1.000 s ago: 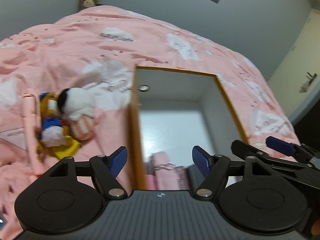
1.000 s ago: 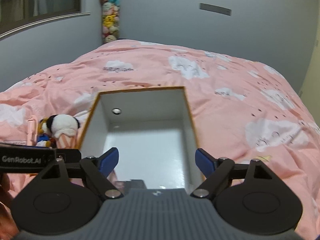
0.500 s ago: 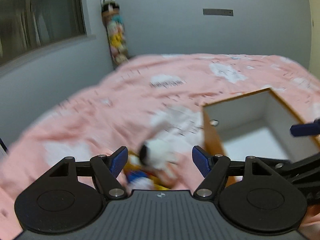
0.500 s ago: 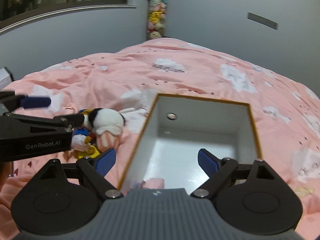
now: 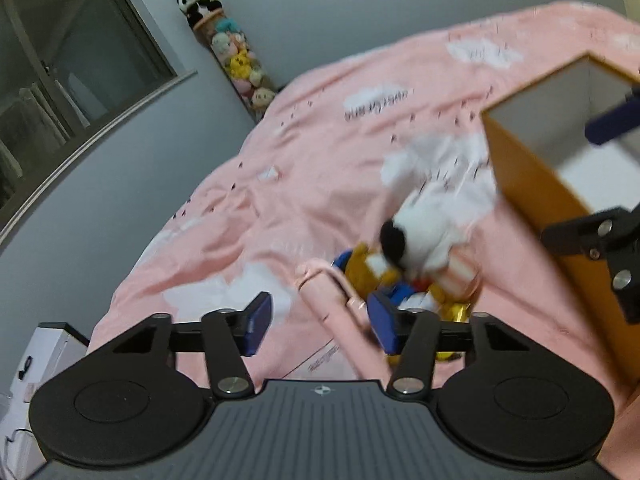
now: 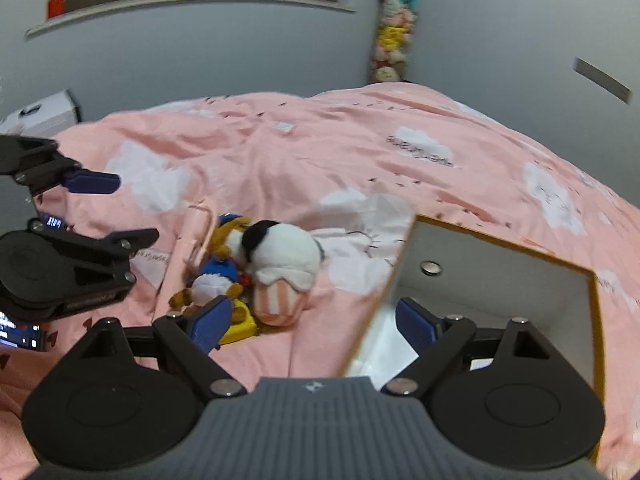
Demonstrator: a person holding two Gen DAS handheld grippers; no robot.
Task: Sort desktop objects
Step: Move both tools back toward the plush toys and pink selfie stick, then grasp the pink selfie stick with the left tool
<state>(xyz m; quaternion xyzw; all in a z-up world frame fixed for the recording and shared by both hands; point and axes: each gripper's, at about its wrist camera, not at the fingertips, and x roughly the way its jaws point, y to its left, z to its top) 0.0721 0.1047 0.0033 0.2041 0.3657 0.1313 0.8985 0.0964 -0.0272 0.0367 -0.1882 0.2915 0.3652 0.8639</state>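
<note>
A pink bedspread [image 6: 360, 168] with white clouds fills most of both views, rumpled and spread wide. On it, at the right of the frame in the right wrist view, sits an open box [image 6: 500, 280] with white inside walls and an orange rim; in the left wrist view the same box [image 5: 532, 184] shows at the upper right. Left of the box lies the little heap of toys. Biggest is the white plush with a black patch [image 6: 280, 248], sitting in a striped pink cup shape, mid-frame. Pressed against its left side is a duck toy in blue and yellow [image 6: 218, 276]. Just left of that lies a long pink case [image 6: 188, 248], running down toward the lower left.

The left gripper [image 5: 318, 322] hangs low over the pink case [image 5: 332, 312]; its jaws have just been closing in, and the case lies between them, though the blur hides whether the pads touch it. The right gripper [image 6: 312, 324] stands spread wide with nothing in it, over the bedspread between the toys and the box.

Far back in the corner, a tall tube of small plush toys [image 6: 390, 36] stands against the grey wall.
</note>
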